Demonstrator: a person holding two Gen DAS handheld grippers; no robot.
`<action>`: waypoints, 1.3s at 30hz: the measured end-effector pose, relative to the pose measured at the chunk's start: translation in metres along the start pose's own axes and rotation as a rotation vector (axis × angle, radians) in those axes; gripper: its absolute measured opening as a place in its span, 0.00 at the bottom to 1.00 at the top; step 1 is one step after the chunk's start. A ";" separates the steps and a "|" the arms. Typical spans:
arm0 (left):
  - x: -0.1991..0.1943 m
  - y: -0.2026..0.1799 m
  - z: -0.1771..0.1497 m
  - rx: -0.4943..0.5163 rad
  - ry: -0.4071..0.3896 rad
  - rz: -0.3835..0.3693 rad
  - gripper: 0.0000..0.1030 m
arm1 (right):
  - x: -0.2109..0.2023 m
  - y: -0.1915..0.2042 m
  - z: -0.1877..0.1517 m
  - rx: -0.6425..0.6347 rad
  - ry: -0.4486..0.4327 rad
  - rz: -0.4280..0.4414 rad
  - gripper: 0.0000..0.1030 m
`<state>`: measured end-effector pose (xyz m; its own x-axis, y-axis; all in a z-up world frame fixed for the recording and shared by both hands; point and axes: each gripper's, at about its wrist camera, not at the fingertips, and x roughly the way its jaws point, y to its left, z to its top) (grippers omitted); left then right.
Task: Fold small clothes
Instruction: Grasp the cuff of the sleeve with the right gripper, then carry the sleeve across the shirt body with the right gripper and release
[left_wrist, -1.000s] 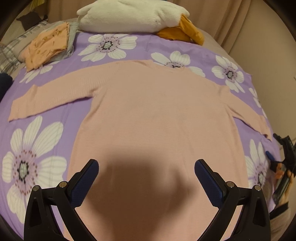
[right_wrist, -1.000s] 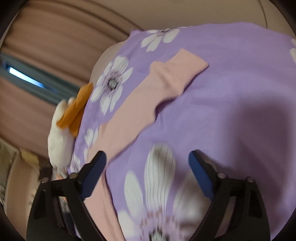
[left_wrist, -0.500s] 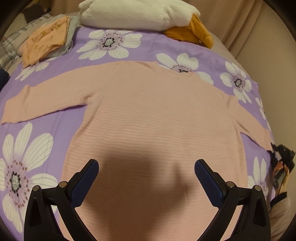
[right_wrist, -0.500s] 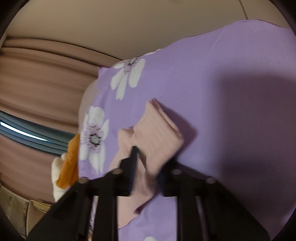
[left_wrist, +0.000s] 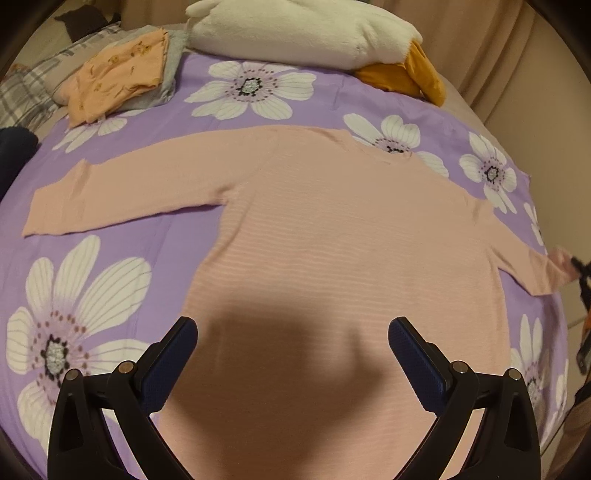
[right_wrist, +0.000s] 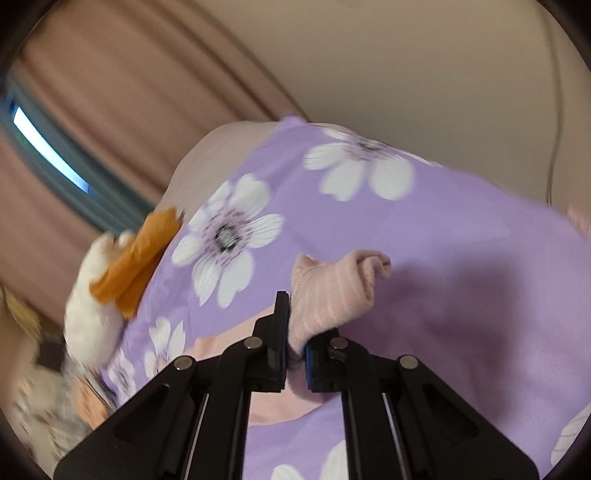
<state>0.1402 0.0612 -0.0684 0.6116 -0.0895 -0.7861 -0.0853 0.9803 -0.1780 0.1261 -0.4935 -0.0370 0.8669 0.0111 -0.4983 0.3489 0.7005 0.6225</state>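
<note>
Left wrist view only: whole pink sweater (left_wrist: 332, 236) flat on purple floral bedspread (left_wrist: 110, 258), body centre frame, one sleeve out toward 9 o'clock, other sleeve running to 3 o'clock edge. Folded orange garment (left_wrist: 118, 81) on a grey one at 11 o'clock, white plush duck (left_wrist: 295, 33) at 12 o'clock with orange beak (left_wrist: 406, 77) at 1 o'clock.

Right wrist view only: close-up of sleeve cuff (right_wrist: 328, 291), bunched and lifted off bedspread (right_wrist: 461, 258), curling toward 1 o'clock above the tips. Same duck (right_wrist: 92, 317) at 9 o'clock, curtain (right_wrist: 129, 92) and window strip (right_wrist: 48, 147) at 10 o'clock, blurred.

Left gripper (left_wrist: 291, 354): jaws spread wide, nothing between the blue pads (left_wrist: 173, 365), hovering over sweater hem, shadow on the fabric below.

Right gripper (right_wrist: 293, 354): jaws nearly closed, narrow gap, clamped on the cuff, fabric pinched between the pads. Visible in left view at 3 o'clock edge (left_wrist: 581, 269), dark tips against the sleeve end.
</note>
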 end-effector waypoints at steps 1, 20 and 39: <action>-0.001 0.004 -0.001 -0.003 0.003 -0.001 0.99 | 0.000 0.016 -0.001 -0.039 0.009 -0.004 0.07; -0.016 0.099 0.002 -0.125 -0.025 -0.004 0.99 | 0.090 0.307 -0.132 -0.648 0.143 0.071 0.07; -0.006 0.145 0.013 -0.209 -0.018 0.013 0.99 | 0.162 0.377 -0.321 -1.203 0.238 -0.032 0.10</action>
<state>0.1339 0.2059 -0.0816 0.6234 -0.0716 -0.7786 -0.2535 0.9235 -0.2880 0.2841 0.0011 -0.0770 0.7333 0.0240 -0.6795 -0.2918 0.9138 -0.2826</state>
